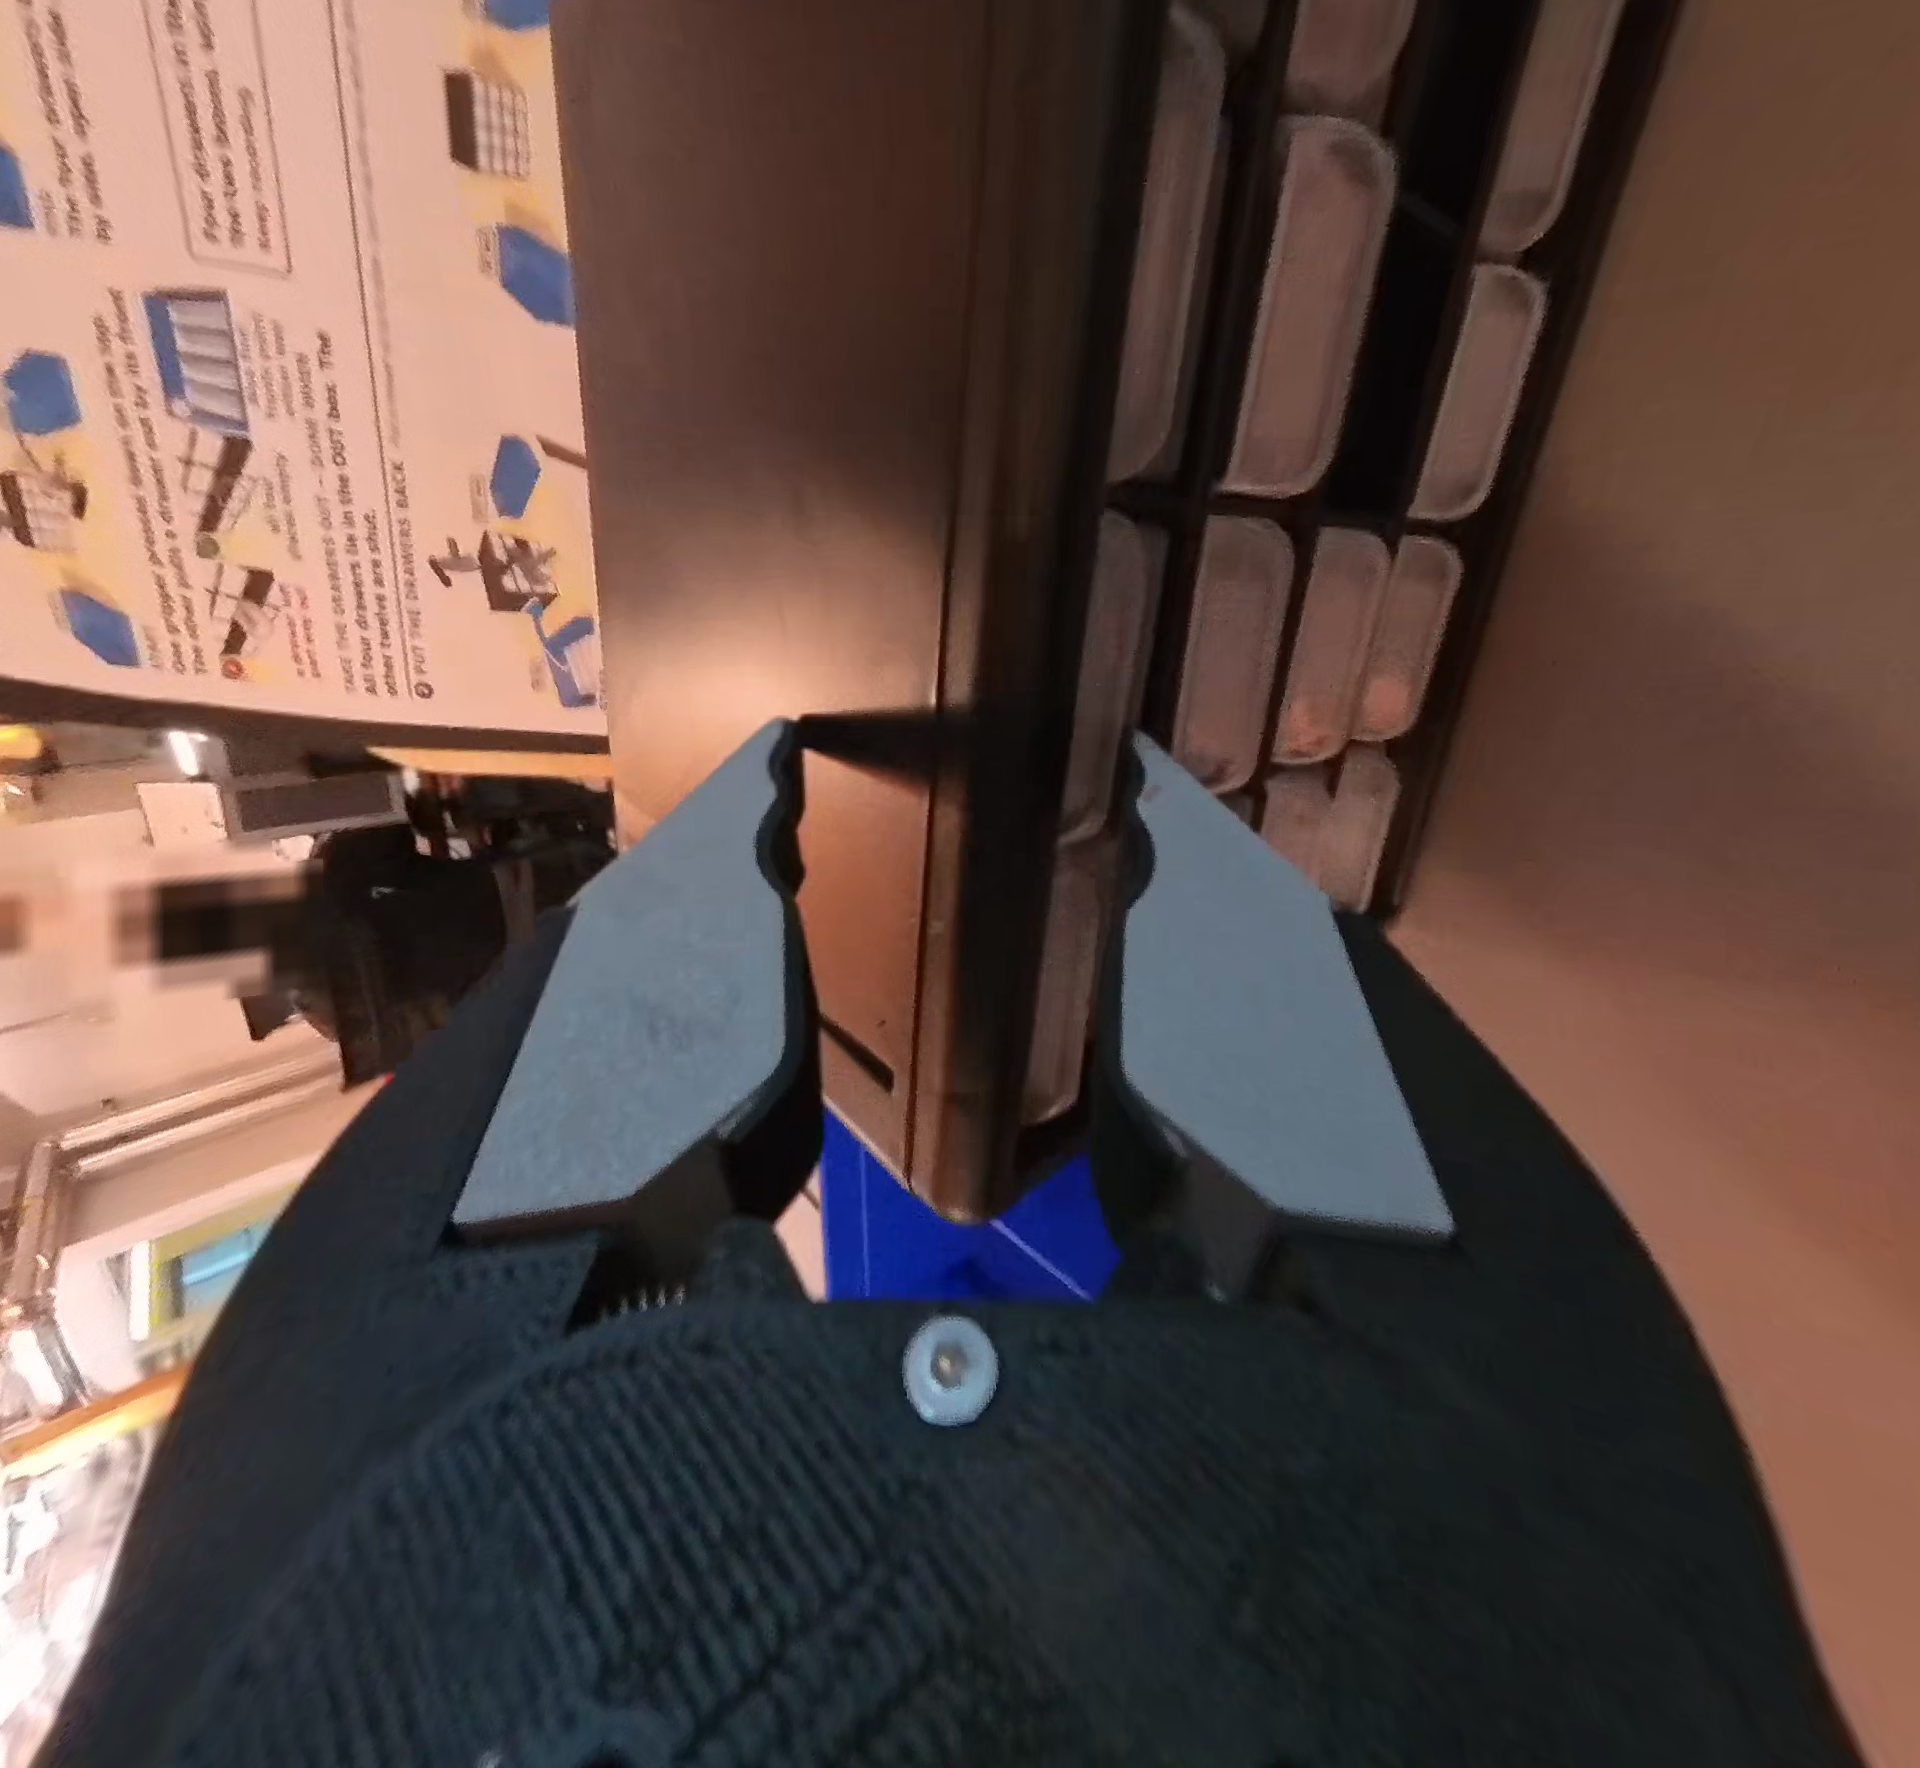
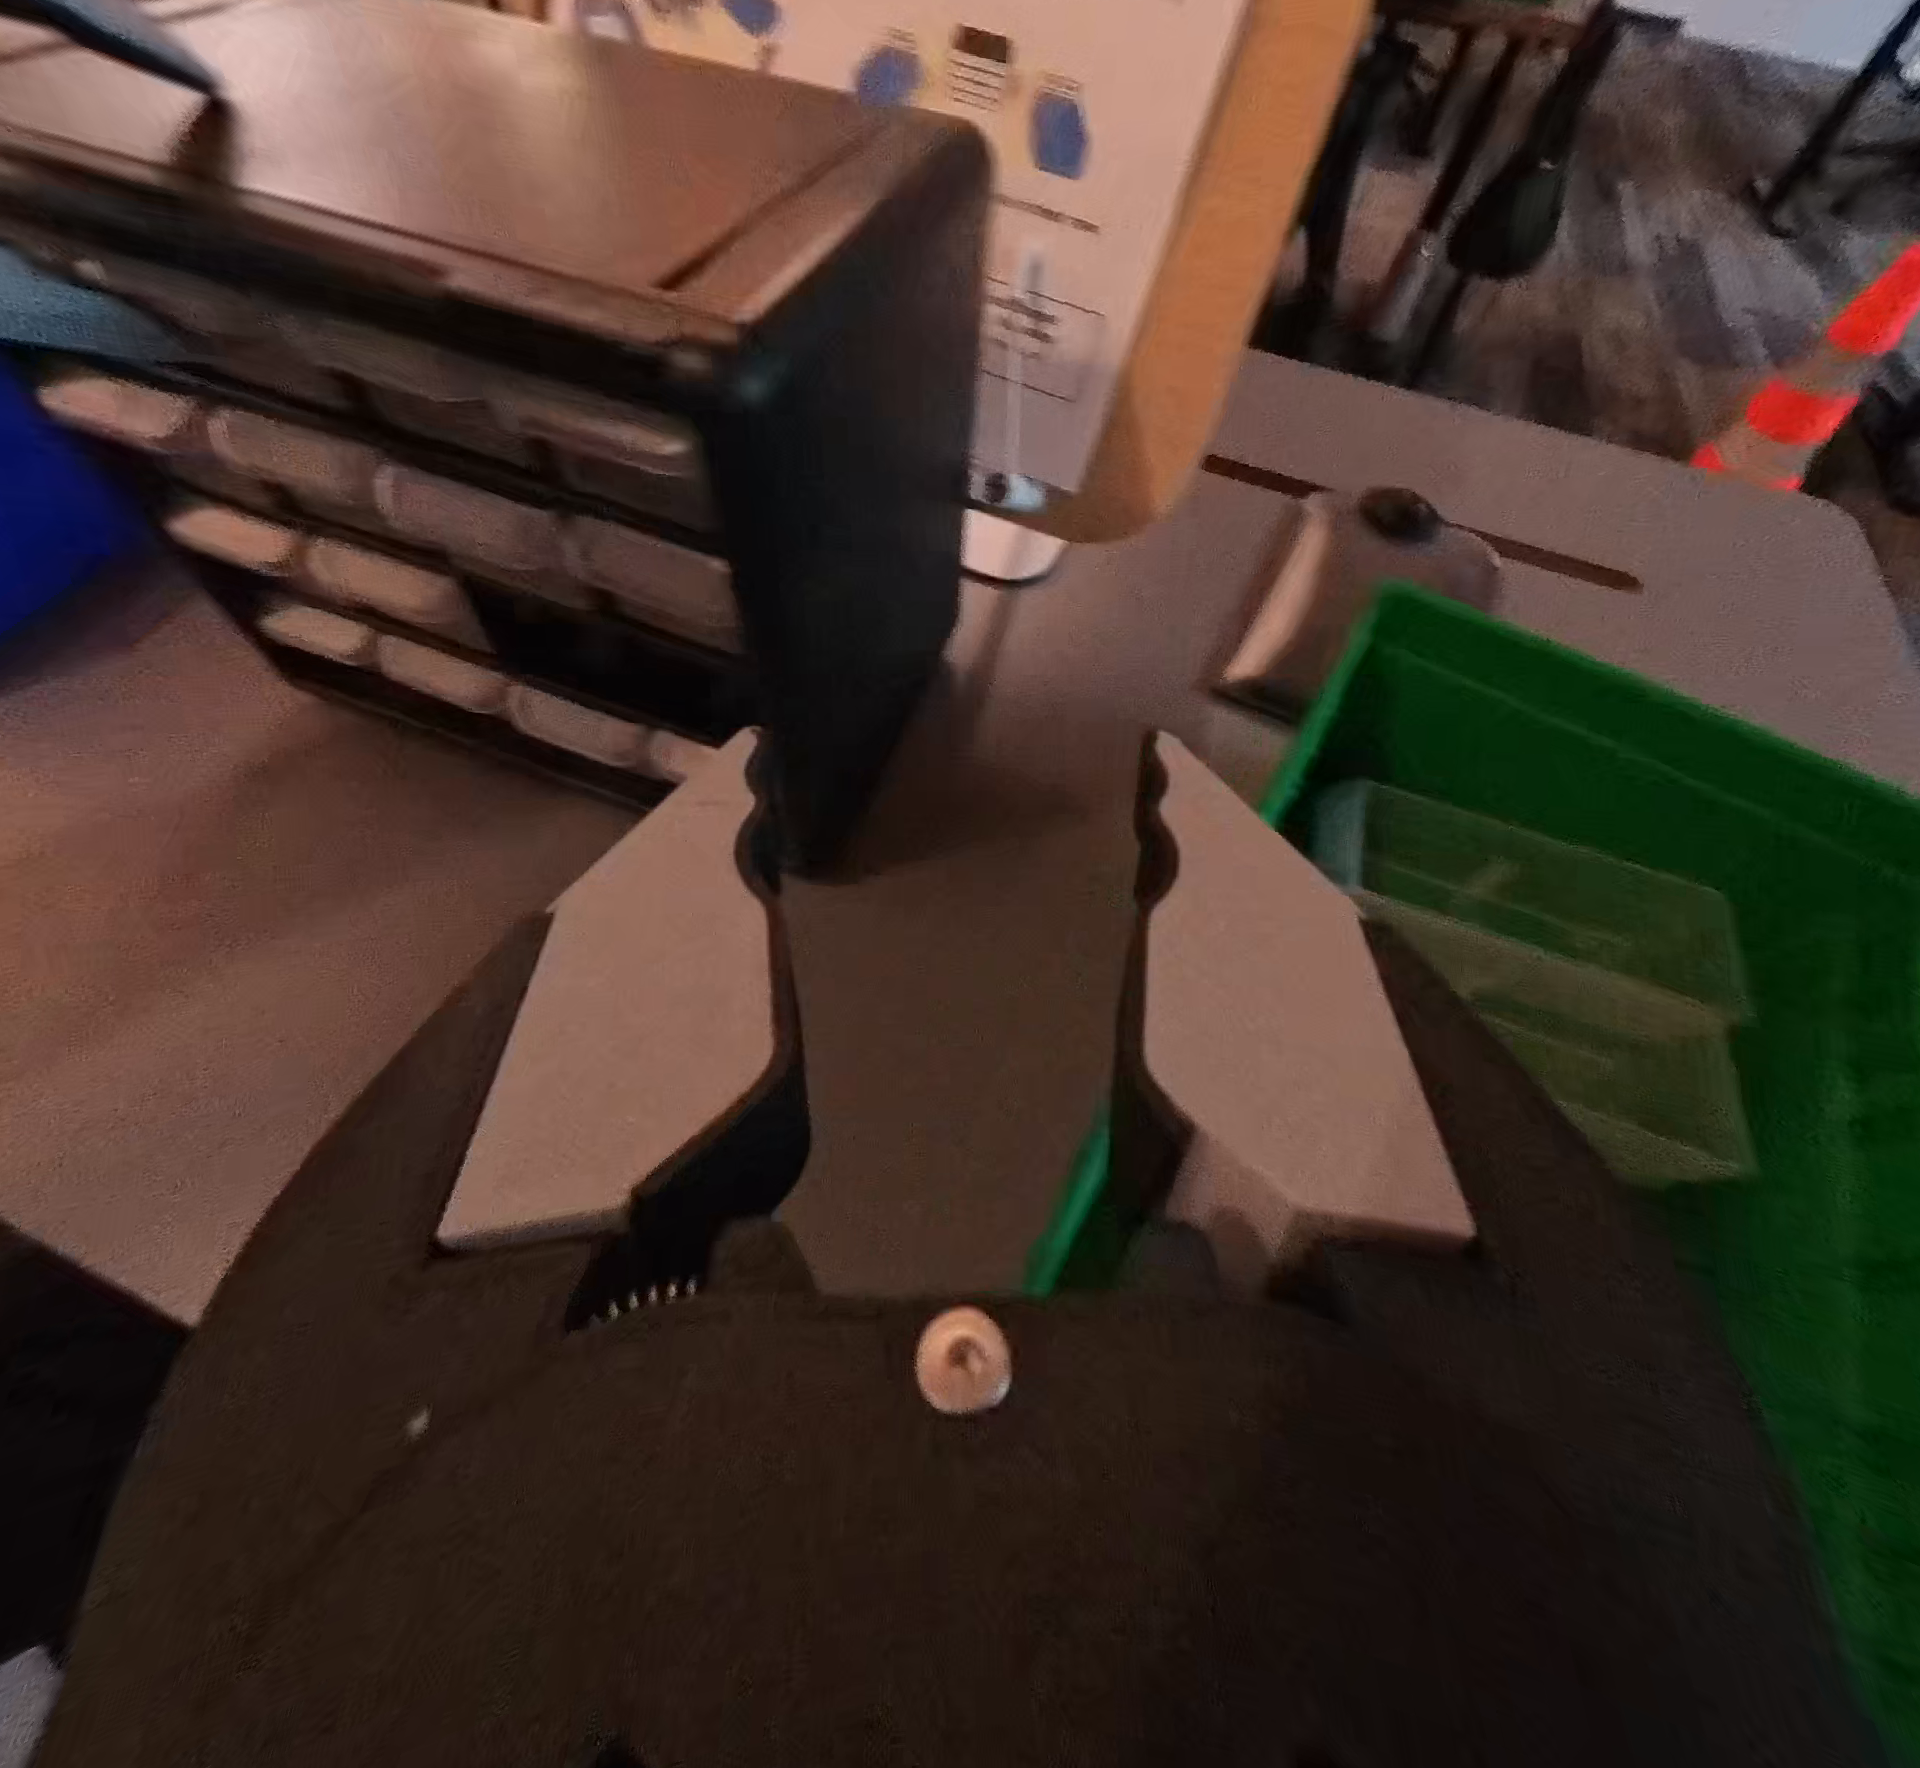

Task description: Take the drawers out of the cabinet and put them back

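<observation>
The black cabinet (image 1: 790,284) holds rows of translucent drawers (image 1: 1299,316); a few slots (image 1: 1444,191) are dark and empty. My left gripper (image 1: 961,773) is turned sideways and open, and its fingers straddle the cabinet's top front edge: one over the top panel, one in front of the drawer faces. My right gripper (image 2: 951,783) is open and empty, low over the table just right of the cabinet's (image 2: 520,191) side wall. Several clear drawers (image 2: 1538,970) lie in the green bin (image 2: 1818,1043) to its right.
A blue bin (image 1: 935,1240) sits below the left gripper and also shows left of the cabinet in the right wrist view (image 2: 52,513). An instruction poster (image 2: 935,56) on a wooden board stands behind the cabinet. An orange cone (image 2: 1829,368) and room clutter lie beyond the grey table (image 2: 260,939).
</observation>
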### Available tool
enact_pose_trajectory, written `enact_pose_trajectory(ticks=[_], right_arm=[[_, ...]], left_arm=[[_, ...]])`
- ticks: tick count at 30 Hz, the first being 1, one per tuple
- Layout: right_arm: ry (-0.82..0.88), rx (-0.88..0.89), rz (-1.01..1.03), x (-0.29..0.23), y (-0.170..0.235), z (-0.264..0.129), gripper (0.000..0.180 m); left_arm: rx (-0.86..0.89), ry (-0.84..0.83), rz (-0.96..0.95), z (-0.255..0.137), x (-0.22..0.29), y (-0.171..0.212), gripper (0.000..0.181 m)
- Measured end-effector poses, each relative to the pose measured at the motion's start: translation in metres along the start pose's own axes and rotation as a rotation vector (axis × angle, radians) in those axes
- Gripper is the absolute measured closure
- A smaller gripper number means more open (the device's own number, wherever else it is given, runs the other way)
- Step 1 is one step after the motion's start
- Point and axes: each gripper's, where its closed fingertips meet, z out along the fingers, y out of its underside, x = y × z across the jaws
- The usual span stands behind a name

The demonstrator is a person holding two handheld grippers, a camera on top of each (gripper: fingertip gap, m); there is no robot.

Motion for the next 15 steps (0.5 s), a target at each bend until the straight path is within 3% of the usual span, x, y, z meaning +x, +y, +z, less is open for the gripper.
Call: enact_pose_trajectory(ticks=[4,6,11,15], right_arm=[[-0.424,-0.017,0.08,-0.131,0.012,0.023,0.112],[-0.556,-0.029,0.132,-0.177,0.02,0.042,0.114],[-0.539,-0.098,0.289,-0.21,0.041,0.112,0.12],[-0.592,-0.014,0.526,-0.211,0.025,0.139,0.129]], left_arm=[[-0.023,-0.016,0.015,0.001,0.0,0.0,0.124],[-0.053,-0.028,0.036,0.001,0.0,0.001,0.124],[-0.12,-0.055,0.053,0.002,-0.001,0.003,0.124],[-0.155,-0.064,0.063,0.002,-0.001,0.003,0.124]])
